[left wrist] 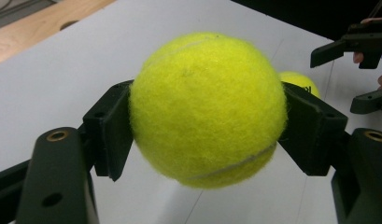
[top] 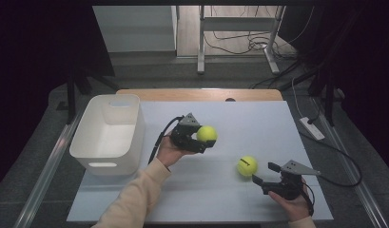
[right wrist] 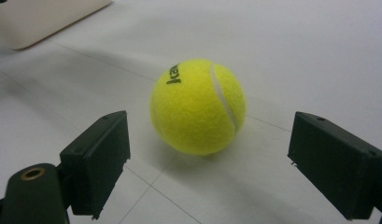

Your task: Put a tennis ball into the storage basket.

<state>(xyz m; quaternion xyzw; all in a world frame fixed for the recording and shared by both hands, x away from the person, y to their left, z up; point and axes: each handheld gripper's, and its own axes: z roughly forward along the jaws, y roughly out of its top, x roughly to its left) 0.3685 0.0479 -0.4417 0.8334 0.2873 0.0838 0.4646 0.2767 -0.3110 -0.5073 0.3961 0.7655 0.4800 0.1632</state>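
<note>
**Yellow tennis balls: one gripped, one waiting on the table**

Yellow felt is showing plainly between the pads of the left gripper, which is clamping the first tennis ball across its widest part. In the left gripper view the same ball is sitting squarely between the two black pads and hanging clear of the white table surface, so the grip is judged firm and centred. The ball is lying just left of the frame's middle in the high view, with the white bin standing at centre left, near the holding hand. The likely reason for the lift is a transfer into that bin, whose open top is facing up and appears to hold nothing.

The second tennis ball is resting on the table at lower right of centre. The right gripper is lying low beside it, to its right in the high view, with its jaws pointing at the ball. In the right gripper view the jaws are standing wide apart, the ball lying ahead of them and touching neither pad. This placement is judged a lined-up approach: the opening is wider than the ball and needs only a forward advance before closing.
</note>
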